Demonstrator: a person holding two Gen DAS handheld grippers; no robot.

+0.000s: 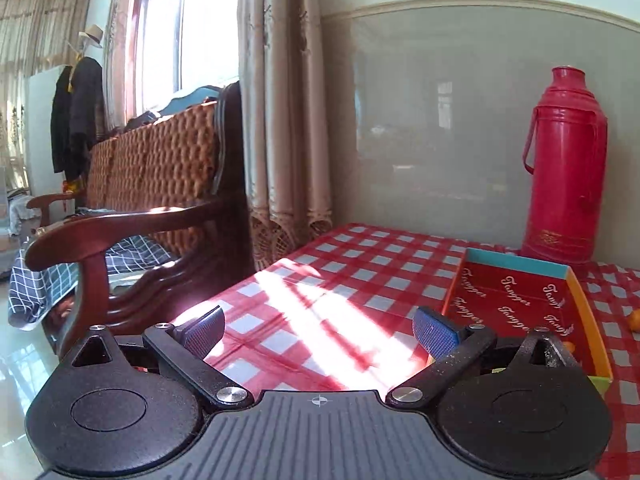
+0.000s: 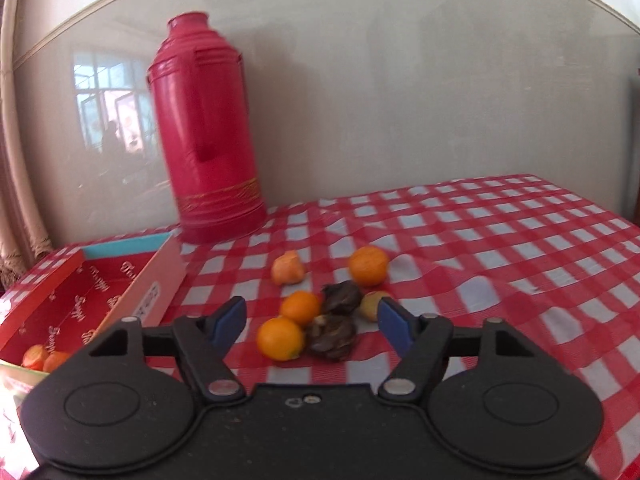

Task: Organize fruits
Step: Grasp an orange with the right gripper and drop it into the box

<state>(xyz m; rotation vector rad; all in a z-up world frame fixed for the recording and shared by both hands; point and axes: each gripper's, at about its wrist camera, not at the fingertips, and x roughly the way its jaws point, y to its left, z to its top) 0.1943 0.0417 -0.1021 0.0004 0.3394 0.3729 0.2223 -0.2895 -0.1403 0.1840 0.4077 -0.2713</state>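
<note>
Two wrist views of a fruit-sorting task on a table covered with a red-and-white checked cloth. The left gripper hangs over a sunlit bare patch of the cloth with its blue ribbed pads spread wide and nothing between them; the red cardboard box lies just to its right. The right gripper points at the loose fruit, jaws partly open and gripping nothing — the pads stand either side of the cluster without touching it.

Step in hand, as I judge it: the approach to the next piece of fruit, with the box only partly filled. Two small oranges already sit in the box's near corner. On the cloth remain three round, smooth-skinned oranges, a paler, lumpier orange piece that may be peeled, a small yellowish fruit, and two dark, wrinkled pieces whose kind I cannot tell.

The next move likely calls for singling out one fruit. The nearest orange touches a dark piece, so the pads would need to close on it alone, from its free sides, then carry it left over the box's low wall.

Materials: the cloth is glossy and lies in soft ripples; the box is shallow, stiff card, printed red inside with a teal end wall; the tall red thermos behind is hard, shiny and cylindrical, standing upright near the wall.
</note>
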